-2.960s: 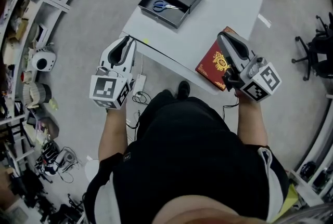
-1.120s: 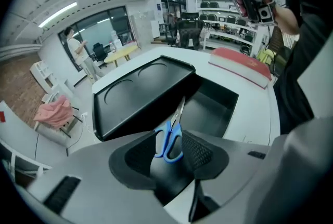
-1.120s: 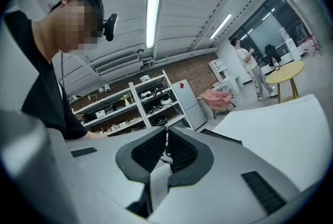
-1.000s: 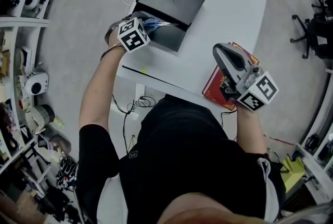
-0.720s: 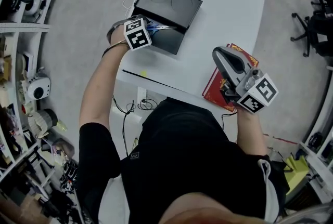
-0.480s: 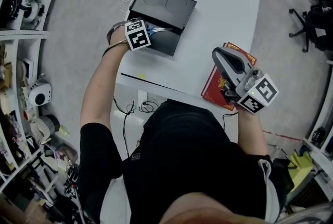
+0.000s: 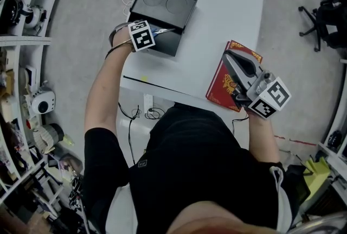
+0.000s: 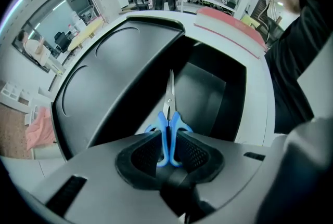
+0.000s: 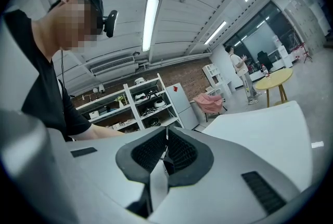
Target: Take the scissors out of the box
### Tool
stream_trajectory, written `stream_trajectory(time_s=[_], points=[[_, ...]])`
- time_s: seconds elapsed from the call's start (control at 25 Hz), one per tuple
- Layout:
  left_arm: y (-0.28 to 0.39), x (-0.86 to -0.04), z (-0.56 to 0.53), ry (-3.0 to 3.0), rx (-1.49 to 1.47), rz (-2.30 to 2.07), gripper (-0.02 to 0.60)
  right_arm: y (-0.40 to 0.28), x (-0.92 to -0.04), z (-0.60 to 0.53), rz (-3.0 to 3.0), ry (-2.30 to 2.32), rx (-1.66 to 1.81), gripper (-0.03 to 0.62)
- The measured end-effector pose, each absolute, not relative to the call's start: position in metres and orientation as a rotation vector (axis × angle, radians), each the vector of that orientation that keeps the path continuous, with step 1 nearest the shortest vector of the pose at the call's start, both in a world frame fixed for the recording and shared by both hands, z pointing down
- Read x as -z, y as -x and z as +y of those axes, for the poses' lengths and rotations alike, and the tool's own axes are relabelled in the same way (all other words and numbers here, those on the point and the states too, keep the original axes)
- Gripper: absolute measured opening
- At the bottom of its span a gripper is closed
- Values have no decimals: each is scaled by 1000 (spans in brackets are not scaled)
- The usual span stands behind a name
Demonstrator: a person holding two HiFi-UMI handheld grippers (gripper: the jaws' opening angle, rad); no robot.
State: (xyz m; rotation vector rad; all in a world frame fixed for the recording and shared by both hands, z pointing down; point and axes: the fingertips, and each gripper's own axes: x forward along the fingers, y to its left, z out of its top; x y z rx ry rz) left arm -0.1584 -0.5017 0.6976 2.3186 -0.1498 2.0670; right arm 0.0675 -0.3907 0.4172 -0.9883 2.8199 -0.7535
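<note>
Below, white table (image 7: 227, 5) bears black box (image 7: 162, 2) — grey floor (image 7: 87, 16), shelves (image 7: 21, 40) around.

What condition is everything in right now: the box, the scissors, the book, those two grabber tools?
Box: open, scissors inside.
Left gripper: closing on the scissors' blue handles.
Scissors: blades closed, handles between the left gripper's jaws.
Right gripper: shut, empty.
Red book: closed, flat on the table.
</note>
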Motion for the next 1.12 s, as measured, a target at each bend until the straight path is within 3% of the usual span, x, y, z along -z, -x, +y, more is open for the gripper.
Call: stream_trajectory(time_s=[0.68, 1.12], points=[[162, -591, -442, -2408, -1997, -530, 97, -78, -380, -330, 2833, 801, 635, 31], [129, -497, -388, -2577, -1598, -853, 97, -94, -352, -299, 2849, 711, 535, 31]])
